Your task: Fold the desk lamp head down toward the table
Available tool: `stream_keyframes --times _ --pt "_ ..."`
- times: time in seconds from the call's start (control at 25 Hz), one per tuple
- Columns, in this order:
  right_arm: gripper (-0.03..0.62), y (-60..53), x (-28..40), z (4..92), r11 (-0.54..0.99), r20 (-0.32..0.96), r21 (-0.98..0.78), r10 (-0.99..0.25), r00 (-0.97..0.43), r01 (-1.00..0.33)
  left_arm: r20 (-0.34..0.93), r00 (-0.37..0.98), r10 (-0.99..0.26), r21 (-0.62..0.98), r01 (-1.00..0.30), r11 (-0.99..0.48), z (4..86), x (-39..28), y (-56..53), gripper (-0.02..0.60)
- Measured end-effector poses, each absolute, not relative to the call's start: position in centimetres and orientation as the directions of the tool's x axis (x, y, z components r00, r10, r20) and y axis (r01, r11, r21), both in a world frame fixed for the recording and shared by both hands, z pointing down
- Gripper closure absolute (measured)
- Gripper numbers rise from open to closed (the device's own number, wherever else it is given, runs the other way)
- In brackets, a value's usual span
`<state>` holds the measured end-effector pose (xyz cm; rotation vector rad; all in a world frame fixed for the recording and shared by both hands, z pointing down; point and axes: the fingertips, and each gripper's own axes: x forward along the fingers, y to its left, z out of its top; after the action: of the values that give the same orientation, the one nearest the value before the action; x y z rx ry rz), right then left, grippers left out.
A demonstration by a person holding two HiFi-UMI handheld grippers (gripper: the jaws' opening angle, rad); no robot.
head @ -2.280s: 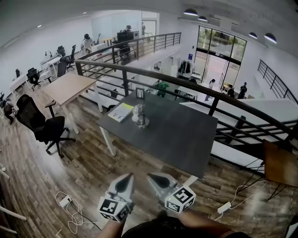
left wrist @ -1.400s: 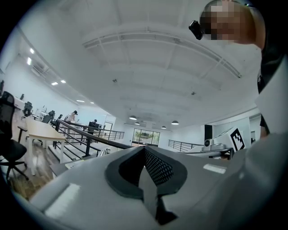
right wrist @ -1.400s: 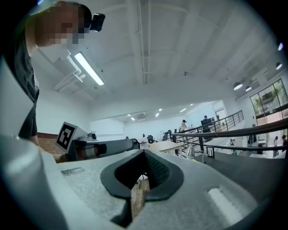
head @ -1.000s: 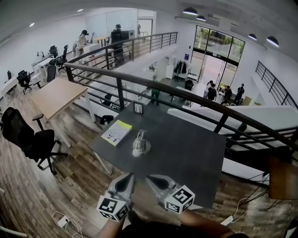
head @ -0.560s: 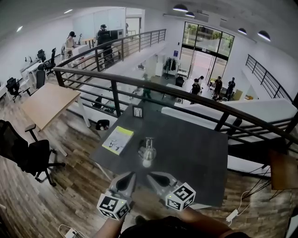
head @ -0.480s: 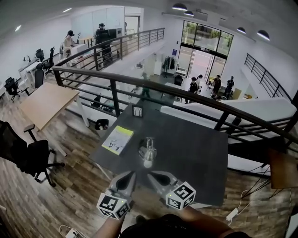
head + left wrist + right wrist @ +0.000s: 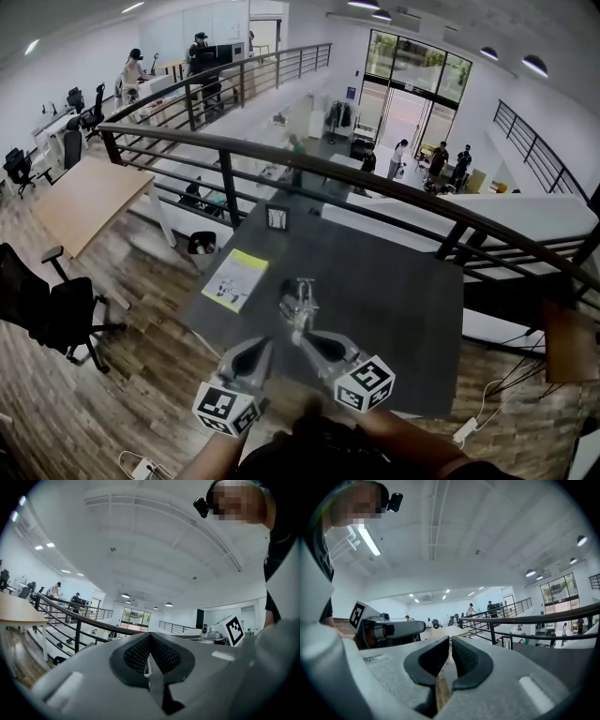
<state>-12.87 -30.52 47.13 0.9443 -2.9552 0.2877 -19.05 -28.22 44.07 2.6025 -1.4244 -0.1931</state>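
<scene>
Left gripper (image 7: 150, 648): grey plastic, clenched, its jaws together on nothing.
Right gripper (image 7: 450, 656): grey plastic, jaws opening, a narrow gap with nothing in it.
Desk lamp (image 7: 298, 302): small and silvery, standing near the front edge of the dark grey square counter (image 7: 403, 309), just beyond the right gripper's tip (its head's angle is too small to read).
Booklet (image 7: 233, 278): yellow-and-white paper, flat, left of the lamp.

The dark table (image 7: 398, 300) bears three things. A lamp (image 7: 298, 305) stands near its near edge, a booklet (image 7: 234, 278) lies left of the lamp, and a small frame (image 7: 277, 217) stands at the far edge.
</scene>
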Motion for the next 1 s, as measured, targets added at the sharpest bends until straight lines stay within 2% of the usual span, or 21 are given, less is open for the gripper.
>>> stream_keyframes --times 0.16,0.36,0.68,1.0 --pt "0.552 -33.8 -12.1 47.7 0.791 0.095 -0.165 -0.582 -0.807 -0.590 -0.012 0.526 -0.850 0.215 -0.829 -0.516 44.6 -18.6 -30.2 0.580" --pt "0.475 -38.6 -12.4 51.4 0.792 0.187 -0.145 -0.567 -0.802 -0.593 0.015 0.510 -0.860 0.229 -0.839 -0.494 46.4 -18.9 -34.6 0.580" --pt "0.392 -39.2 -12.7 55.6 0.846 0.307 -0.186 -0.432 -0.848 -0.499 0.070 0.479 -0.875 0.269 -0.854 -0.446 48.4 -17.6 -37.3 0.580" --pt "0.416 -37.4 -13.0 58.8 0.873 0.372 -0.166 -0.375 -0.849 -0.458 0.116 0.468 -0.876 0.286 -0.860 -0.422 50.6 -17.5 -37.8 0.580"
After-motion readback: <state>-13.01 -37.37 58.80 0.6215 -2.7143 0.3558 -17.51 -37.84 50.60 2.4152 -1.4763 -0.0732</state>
